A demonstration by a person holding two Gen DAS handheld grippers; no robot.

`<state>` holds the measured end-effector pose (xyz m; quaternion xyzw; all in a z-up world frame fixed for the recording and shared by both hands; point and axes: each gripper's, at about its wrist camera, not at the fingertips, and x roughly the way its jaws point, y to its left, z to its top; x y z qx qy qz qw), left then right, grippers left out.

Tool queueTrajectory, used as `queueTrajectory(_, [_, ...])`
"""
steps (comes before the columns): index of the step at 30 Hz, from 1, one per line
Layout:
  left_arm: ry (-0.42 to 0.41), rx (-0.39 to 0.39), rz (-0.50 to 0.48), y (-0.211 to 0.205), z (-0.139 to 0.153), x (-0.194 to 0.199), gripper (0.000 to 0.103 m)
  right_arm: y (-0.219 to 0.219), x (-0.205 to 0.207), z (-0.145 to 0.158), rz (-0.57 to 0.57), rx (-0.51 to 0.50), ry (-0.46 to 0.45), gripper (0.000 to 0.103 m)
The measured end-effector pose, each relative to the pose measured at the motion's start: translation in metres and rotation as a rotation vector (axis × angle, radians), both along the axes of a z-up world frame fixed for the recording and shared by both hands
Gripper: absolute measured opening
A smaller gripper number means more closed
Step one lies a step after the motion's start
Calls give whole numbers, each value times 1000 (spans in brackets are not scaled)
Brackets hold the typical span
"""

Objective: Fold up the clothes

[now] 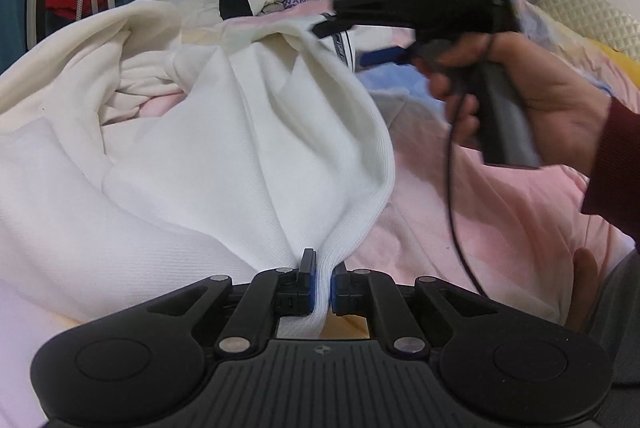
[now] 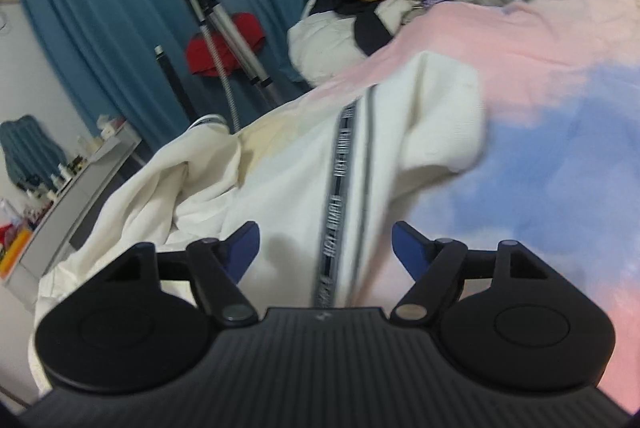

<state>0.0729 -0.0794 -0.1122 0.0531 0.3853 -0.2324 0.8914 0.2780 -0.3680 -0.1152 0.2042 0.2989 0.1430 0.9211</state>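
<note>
A: Where does the white ribbed-knit garment (image 1: 224, 164) sit relative to the two grippers?

B: In the left wrist view its ribbed hem runs straight into the bottom centre of the frame, where the left gripper (image 1: 323, 286) is clenched on a bunched edge of it. From there the cloth rises in a taut fold toward the upper middle, to where the right gripper (image 1: 340, 42) reaches in from the upper right.

A: Is the right gripper grasping it?

B: No. In the right wrist view the right gripper (image 2: 326, 248) is released, its blue pads (image 2: 408, 246) spread wide at the lower centre, with the garment passing between and under them. I judge it is about to take a hold, not holding.

A: And the long axis?

B: The black-and-white printed tape stripe (image 2: 340, 188) runs from the bottom centre up toward the middle of that frame, roughly along the gripper's forward direction. So the next grasp point likely lies straight ahead of the right gripper, on the stripe side.

A: How does the garment look?

B: Creased and only half spread, lying on the pink and blue bedsheet (image 2: 560, 76), with a folded cuff-like lobe to the right of the stripe.
</note>
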Motion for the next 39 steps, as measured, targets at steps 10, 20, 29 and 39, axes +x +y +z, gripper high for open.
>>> queueTrajectory(10, [12,-6,-8,-2,-8,10,7,21,12,-16,44,-128,18,59])
queueTrajectory(20, [-3,-36,12,2,-3,7,7,8,-5,0,-27,-97,18,7])
queueTrajectory(29, [-21,-77,29,7,9,-2,7,-34,-49,30,-180,-6,7,6])
queueTrajectory(39, [-3,-51,32,5,4,-2,8,-53,-68,23,-188,138,63,8])
